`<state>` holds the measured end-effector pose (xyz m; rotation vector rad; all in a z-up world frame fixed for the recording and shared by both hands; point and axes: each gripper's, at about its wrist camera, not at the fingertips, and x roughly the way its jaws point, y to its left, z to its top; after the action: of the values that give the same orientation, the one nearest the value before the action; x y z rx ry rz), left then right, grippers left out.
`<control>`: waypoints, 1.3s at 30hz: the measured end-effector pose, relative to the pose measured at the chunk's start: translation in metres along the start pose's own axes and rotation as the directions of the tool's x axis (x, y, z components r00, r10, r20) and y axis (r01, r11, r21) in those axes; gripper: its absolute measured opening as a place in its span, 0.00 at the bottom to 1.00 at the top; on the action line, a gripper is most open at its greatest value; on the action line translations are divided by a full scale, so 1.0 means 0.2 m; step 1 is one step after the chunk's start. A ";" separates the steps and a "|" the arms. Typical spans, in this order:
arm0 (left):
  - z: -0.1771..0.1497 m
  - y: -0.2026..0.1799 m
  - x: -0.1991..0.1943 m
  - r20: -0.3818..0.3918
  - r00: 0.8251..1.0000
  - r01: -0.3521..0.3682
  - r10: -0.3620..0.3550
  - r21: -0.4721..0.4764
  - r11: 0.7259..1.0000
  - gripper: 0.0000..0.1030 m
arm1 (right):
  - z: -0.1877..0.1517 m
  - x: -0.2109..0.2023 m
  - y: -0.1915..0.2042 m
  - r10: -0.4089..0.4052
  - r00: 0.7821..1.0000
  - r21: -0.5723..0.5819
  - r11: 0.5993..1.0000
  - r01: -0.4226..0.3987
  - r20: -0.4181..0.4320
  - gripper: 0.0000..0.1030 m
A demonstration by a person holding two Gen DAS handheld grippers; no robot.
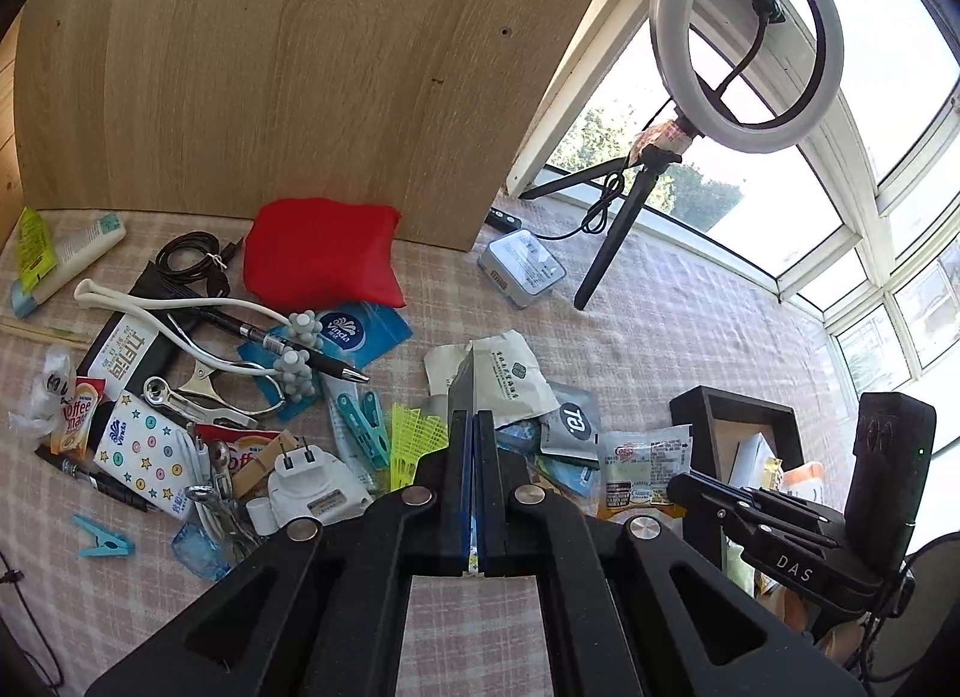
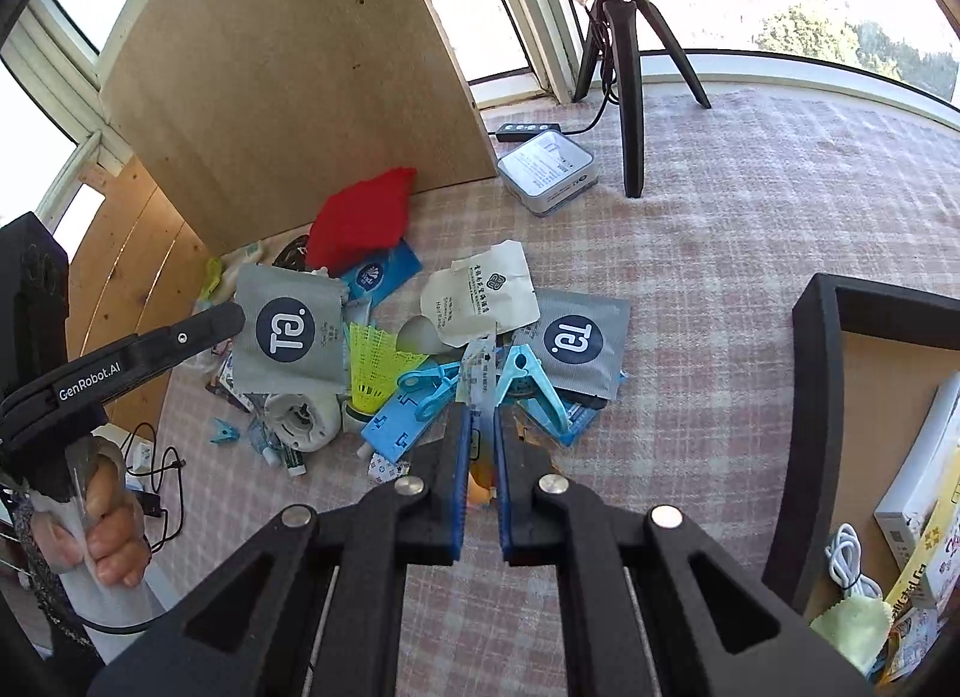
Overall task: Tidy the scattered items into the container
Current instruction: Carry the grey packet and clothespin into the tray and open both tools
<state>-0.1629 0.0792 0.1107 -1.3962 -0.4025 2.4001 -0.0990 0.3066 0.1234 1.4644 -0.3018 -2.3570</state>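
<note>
While both grippers hold sachets over the tabletop: carry to container.
Left gripper (image 1: 474,427) fingers pinch a grey sachet (image 2: 288,331); right gripper (image 2: 480,427) fingers clamp a thin sachet (image 2: 482,367). Clear the rim of the container (image 2: 810,397) to the right before releasing, one at a time.

2 grey sachets (image 2: 287,331), 1 shuttlecock (image 2: 372,364), 1 tripod (image 2: 624,37).

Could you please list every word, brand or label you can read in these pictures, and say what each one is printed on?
"Vinda": blue tissue pack
"Vinda": starred tissue pack
"DAS": right tool
"GenRobot.AI": left tool
"Hair Band": cream sachet
"offee mate" (partly hidden): creamer sachet
Fine print on the white box and the other wrappers is too small to read.
</note>
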 end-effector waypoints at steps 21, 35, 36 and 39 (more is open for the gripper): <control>-0.11 -1.17 0.33 -0.178 0.954 0.285 -0.242 0.275 0.918 0.00 | -0.09 -0.69 -0.98 -0.360 0.916 0.353 0.892 0.282 0.176 0.08; -0.19 -1.50 0.43 -0.206 0.956 0.274 -0.210 0.366 0.889 0.22 | -0.18 -0.84 -1.18 -0.471 0.860 0.398 0.840 0.369 0.197 0.34; -0.19 -1.49 0.44 -0.203 0.957 0.270 -0.207 0.364 0.891 0.22 | -0.17 -0.83 -1.18 -0.465 0.863 0.394 0.844 0.364 0.199 0.34; -0.19 -1.45 0.43 -0.201 0.959 0.260 -0.199 0.356 0.898 0.22 | -0.16 -0.81 -1.13 -0.450 0.870 0.374 0.856 0.356 0.202 0.34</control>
<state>-0.1285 0.3794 0.1426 -1.2704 -0.0496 2.0215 -0.0456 0.5787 0.1608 1.4376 -0.5210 -2.9941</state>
